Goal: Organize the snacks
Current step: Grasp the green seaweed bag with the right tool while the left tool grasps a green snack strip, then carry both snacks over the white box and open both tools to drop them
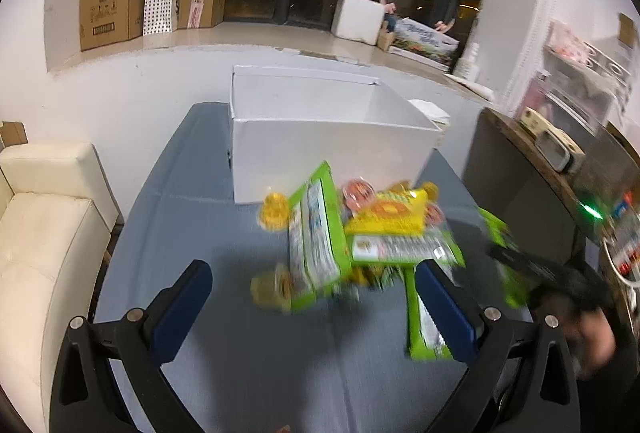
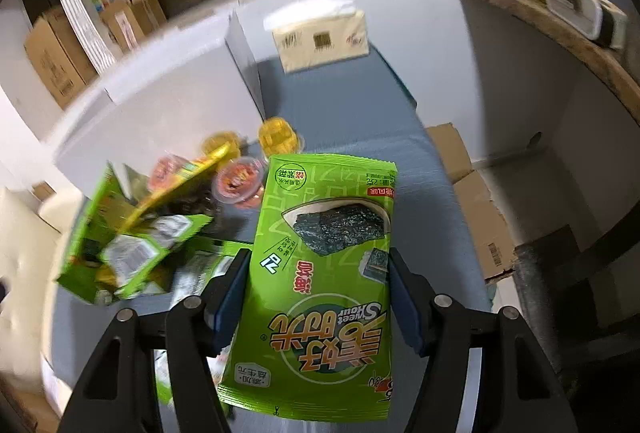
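The right gripper (image 2: 316, 297) has its fingers clamped on the green foil seaweed packet (image 2: 320, 273); I'd lift it level toward the open white cardboard box (image 1: 320, 149). The left gripper (image 1: 316, 305), fingers apart, hovers over the snack pile (image 1: 360, 237) on the blue-grey table (image 1: 200, 217), beside a cream sofa (image 1: 44, 233).
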`<state>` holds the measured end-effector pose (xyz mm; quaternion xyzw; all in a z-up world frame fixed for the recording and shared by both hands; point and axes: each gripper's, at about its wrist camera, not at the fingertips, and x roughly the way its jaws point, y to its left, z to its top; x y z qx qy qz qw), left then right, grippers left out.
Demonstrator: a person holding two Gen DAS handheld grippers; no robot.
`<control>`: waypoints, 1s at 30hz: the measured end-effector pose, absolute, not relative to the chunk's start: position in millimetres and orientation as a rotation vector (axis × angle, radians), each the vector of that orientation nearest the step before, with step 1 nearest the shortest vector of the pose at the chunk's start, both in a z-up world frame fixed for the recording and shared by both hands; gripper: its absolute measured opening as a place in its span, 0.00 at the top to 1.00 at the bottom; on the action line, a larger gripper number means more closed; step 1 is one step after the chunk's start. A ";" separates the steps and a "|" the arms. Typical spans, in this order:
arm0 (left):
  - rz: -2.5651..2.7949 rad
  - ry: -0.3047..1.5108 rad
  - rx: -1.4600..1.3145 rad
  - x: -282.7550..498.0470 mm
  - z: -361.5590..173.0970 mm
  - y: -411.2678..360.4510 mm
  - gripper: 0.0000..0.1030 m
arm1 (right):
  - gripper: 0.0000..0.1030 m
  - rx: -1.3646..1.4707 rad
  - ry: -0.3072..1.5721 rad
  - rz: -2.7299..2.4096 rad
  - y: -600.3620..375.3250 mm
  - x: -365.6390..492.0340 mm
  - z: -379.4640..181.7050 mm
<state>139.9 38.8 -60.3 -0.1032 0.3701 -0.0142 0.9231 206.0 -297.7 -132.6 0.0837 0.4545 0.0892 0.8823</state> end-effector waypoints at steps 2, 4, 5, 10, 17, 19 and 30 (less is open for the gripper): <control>-0.013 0.796 -0.191 167.2 -70.0 34.1 0.00 | 0.33 0.191 0.922 0.195 -303.0 192.0 -122.9; -0.027 0.838 -0.170 193.0 -82.9 26.2 0.00 | 0.33 0.196 0.899 0.203 -306.8 178.6 -113.8; -0.025 0.858 -0.157 204.2 -90.1 21.9 0.00 | 0.33 0.197 0.893 0.206 -307.0 177.3 -113.6; 0.005 0.920 -0.104 236.4 -123.7 11.9 0.04 | 0.33 0.212 0.881 0.223 -308.6 167.8 -111.8; 0.034 0.948 -0.122 231.7 -138.2 24.9 0.85 | 0.33 0.217 0.875 0.250 -305.4 165.4 -110.8; 0.013 0.923 -0.137 226.0 -132.2 28.8 0.86 | 0.33 0.214 0.875 0.261 -300.6 166.4 -110.8; -0.067 0.678 -0.211 200.1 -42.2 52.6 0.86 | 0.33 0.143 0.778 0.370 -252.9 194.9 -69.4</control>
